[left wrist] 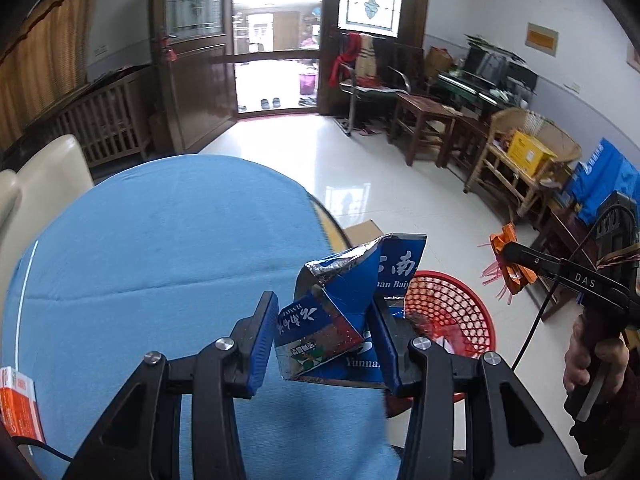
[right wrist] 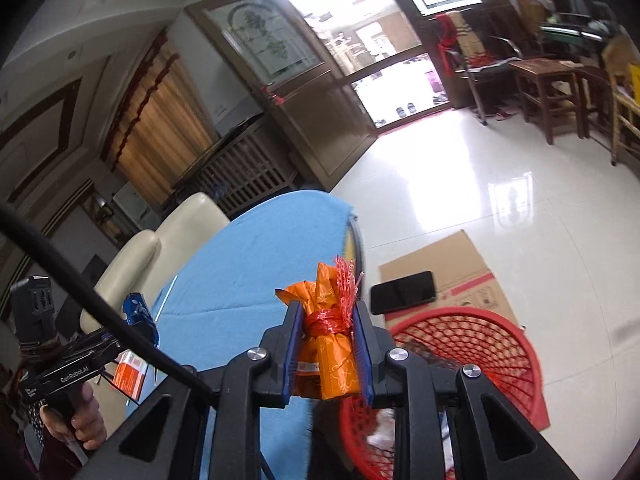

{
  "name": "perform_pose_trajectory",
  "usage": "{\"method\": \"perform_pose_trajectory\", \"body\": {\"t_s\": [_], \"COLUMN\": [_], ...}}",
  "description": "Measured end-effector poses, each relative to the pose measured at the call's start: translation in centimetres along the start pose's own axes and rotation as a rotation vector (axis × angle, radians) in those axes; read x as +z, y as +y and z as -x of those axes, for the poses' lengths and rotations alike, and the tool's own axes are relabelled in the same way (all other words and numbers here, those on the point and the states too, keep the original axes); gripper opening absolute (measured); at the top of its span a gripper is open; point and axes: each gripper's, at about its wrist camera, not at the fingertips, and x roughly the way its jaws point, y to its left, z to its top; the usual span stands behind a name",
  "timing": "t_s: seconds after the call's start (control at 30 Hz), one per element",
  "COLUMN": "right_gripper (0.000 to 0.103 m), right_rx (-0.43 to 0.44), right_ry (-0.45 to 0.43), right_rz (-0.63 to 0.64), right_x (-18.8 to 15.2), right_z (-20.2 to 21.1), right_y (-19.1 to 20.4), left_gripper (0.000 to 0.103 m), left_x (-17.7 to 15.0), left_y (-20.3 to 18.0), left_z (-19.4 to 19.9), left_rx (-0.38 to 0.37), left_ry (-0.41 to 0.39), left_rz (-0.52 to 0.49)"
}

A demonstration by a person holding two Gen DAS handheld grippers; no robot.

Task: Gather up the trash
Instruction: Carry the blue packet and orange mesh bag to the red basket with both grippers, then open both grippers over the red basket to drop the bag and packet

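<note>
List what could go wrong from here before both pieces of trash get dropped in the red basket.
1. The crumpled blue carton sits loosely in the left hand-held gripper, pressed mainly against one pad; it may slip onto the blue tablecloth.
2. The red basket stands beside the table edge, so an early release could miss it.
3. A black phone lies on the cardboard right behind the basket; the orange wrapped packet in the right hand-held gripper could land on it.
</note>
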Motion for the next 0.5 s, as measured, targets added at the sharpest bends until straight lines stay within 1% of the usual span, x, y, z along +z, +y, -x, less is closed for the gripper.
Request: {"method": "perform_pose_trajectory", "body": {"t_s": [0.1, 0.2, 0.37, 0.43, 0.5], "right_gripper": [0.026, 0.026, 0.028, 0.029, 0.029], "right_rx": [-0.009, -0.019, -0.029, -0.031, -0.037], "right_ry": [-0.013, -0.014, -0.002, 0.000, -0.001], "right_rz": [-0.043, -0.067, -0.108, -0.134, -0.156], "right_x": [-0.3, -1.0, -2.1, -2.3, -2.4], "right_z": [1.1, 1.8, 1.8, 1.7, 1.7], "right_y": [-2.5, -4.1, -6.4, -7.2, -7.9], "left_gripper": [0.047, 0.047, 0.048, 0.049, 0.055], "left_x": [0.1, 0.0, 0.1, 0.1, 0.0], "left_y": [-2.3, -4.6, -7.3, -8.2, -8.9], "left_z": [-1.2, -2.3, -4.1, -4.9, -5.7], "left_rx": [-0.020, -0.042, -0.099, -0.108, -0.127], "left_ry": [0.022, 0.054, 0.104, 0.121, 0.141], "left_rz": [-0.039, -0.067, -0.093, -0.099, -0.102]}}
